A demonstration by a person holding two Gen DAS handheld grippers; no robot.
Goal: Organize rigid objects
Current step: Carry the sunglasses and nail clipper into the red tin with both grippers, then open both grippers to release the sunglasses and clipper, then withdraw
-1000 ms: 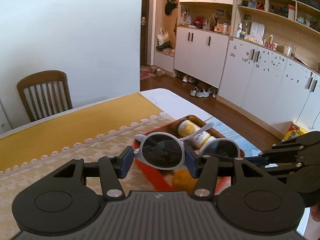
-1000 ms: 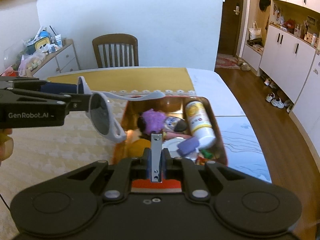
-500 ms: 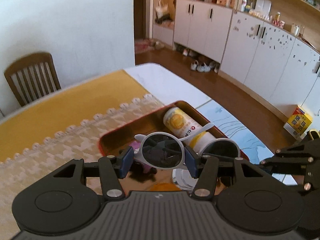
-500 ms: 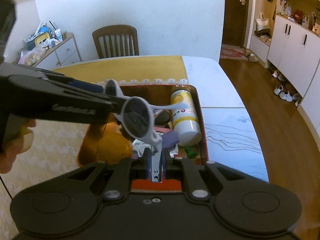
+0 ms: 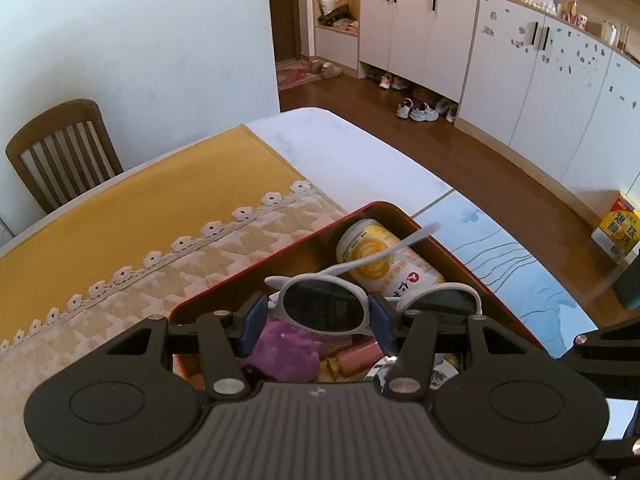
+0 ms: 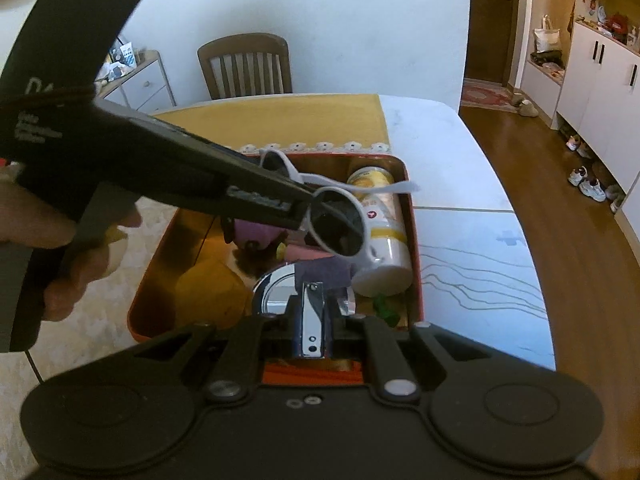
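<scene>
My left gripper point(image 5: 316, 318) is shut on white-framed sunglasses point(image 5: 324, 306) with dark lenses and holds them just above the red tin box point(image 5: 304, 236). The sunglasses point(image 6: 340, 224) and the left gripper point(image 6: 296, 208) also show in the right wrist view, over the box point(image 6: 414, 240). My right gripper point(image 6: 314, 330) is shut on a silver nail clipper point(image 6: 312, 320) at the box's near edge. The box holds a yellow-and-white can point(image 6: 380, 236), a purple item point(image 5: 284, 350), a round metal lid point(image 6: 276, 292) and other small things.
The box sits on a beige and yellow cloth point(image 5: 140, 232) on a white table point(image 6: 460, 184). A wooden chair point(image 6: 246, 66) stands at the far side. White cabinets point(image 5: 520, 72) and shoes on the floor lie to the right.
My left gripper has carried the sunglasses forward and down over the box, close to the can. The right gripper has moved nearer the box with the nail clipper still held.
</scene>
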